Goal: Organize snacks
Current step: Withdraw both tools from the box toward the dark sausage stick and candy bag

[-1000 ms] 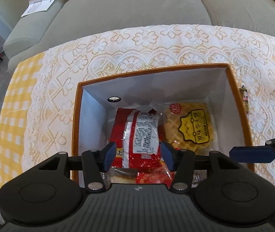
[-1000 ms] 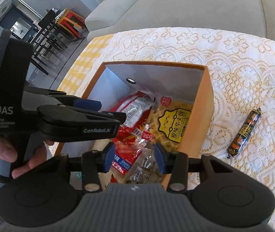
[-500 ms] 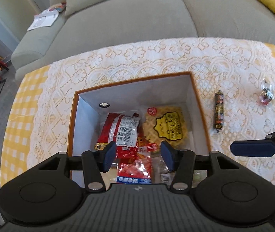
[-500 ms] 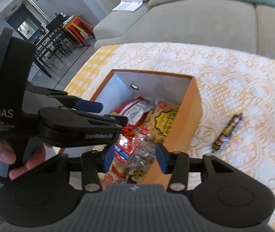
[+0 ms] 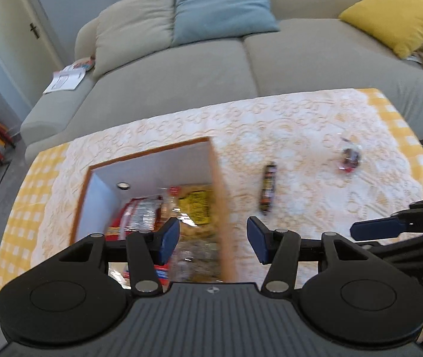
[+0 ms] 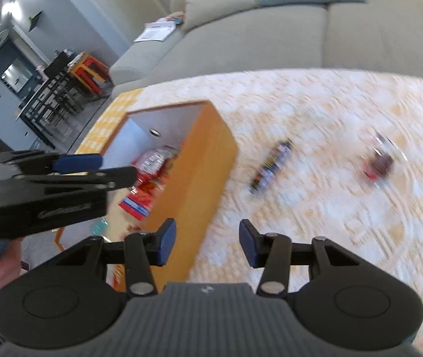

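An orange box with white inner walls stands on the lace-covered table and also shows in the right wrist view. It holds several snack packets, red and yellow. A dark sausage stick lies on the cloth to the right of the box; it also shows, blurred, in the right wrist view. A small clear-wrapped candy lies farther right, also blurred in the right wrist view. My left gripper is open and empty above the box's right wall. My right gripper is open and empty above the box's right side.
A grey sofa with beige, blue and yellow cushions runs behind the table. A booklet lies on its left arm. Yellow checked cloth borders the lace. Stools and chairs stand to the left on the floor.
Both grippers have risen and swung to the right, away from over the box's inside. The sausage stick and candy have come more fully into view. Both stayed open and empty.
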A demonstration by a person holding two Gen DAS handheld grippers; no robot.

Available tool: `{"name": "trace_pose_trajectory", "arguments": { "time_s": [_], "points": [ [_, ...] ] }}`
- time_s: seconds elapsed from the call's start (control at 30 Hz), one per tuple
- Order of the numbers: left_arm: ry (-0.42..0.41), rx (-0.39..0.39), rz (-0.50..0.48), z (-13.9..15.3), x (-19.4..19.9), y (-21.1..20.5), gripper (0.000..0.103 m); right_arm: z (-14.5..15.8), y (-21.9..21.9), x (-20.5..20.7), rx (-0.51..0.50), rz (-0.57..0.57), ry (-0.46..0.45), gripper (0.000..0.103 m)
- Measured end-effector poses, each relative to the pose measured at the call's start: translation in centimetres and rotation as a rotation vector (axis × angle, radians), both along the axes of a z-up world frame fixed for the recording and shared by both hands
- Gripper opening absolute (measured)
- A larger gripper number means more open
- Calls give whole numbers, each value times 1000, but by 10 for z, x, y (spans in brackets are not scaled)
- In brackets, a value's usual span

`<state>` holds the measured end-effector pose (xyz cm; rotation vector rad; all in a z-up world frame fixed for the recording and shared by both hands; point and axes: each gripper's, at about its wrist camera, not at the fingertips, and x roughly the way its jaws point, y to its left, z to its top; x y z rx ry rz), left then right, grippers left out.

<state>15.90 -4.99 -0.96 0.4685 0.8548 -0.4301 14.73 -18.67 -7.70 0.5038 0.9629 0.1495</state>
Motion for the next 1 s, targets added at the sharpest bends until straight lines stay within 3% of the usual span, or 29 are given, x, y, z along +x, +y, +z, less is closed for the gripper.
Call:
{"name": "trace_pose_trajectory", "arguments": {
  "time_s": [0.3,0.57,0.77,1.0],
  "points": [
    [38,-92,28,-12,-45,-22,62,-25,-28,-46,-52,-70,45,47],
    [4,-109,26,-42,-74,-41,62,-39,-42,-80,-169,-75,-16,46],
    [11,-39,16,-68,-75,-55,62,-52,-47,-80,-327,-35,-58,46],
    [3,-42,31,-81,-55,-60,62,-67,-60,-68,-383,-51,-90,46]
  ]
}}
